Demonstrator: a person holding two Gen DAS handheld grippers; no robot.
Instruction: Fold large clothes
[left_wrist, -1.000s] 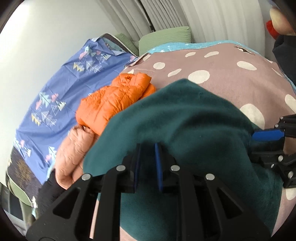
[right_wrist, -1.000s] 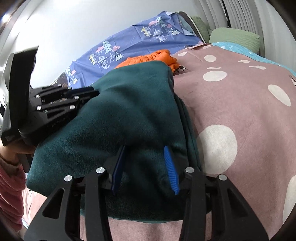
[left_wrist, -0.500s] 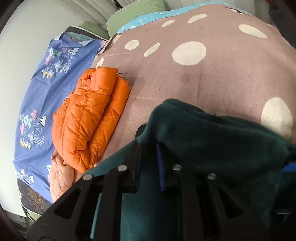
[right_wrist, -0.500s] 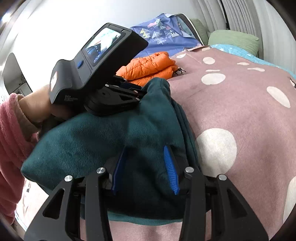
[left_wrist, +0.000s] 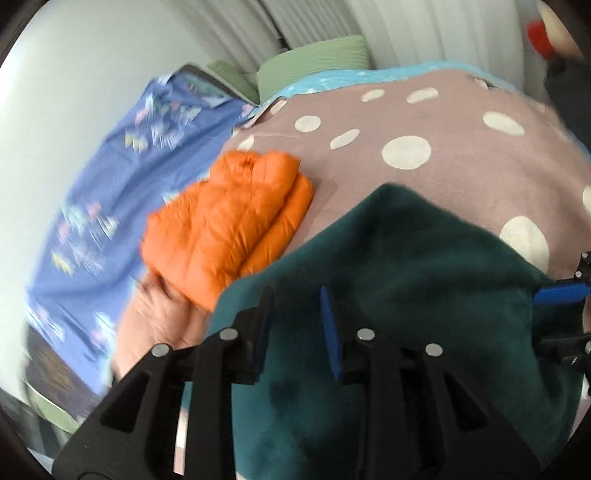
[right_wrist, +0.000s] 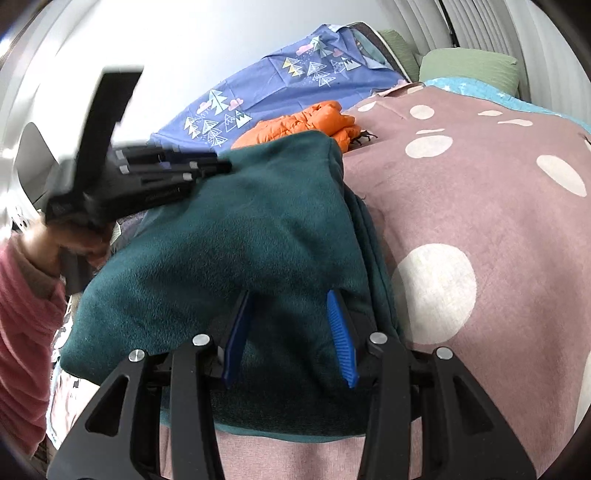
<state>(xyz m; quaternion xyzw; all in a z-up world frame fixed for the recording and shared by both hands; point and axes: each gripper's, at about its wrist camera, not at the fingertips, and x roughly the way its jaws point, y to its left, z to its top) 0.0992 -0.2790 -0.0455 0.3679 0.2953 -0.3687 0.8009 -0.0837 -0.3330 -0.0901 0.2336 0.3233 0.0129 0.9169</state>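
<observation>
left gripper (left_wrist: 295, 325) wider, fleece (left_wrist: 406, 277) released

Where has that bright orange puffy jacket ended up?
The orange jacket lies folded on the dotted blanket, left of centre in the left wrist view, just beyond the dark green fleece and beside the blue patterned sheet.

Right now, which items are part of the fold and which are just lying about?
In the job: green fleece, left gripper, right gripper.
Lying about: orange jacket, pink jacket, dotted blanket, blue sheet, green pillow.
</observation>
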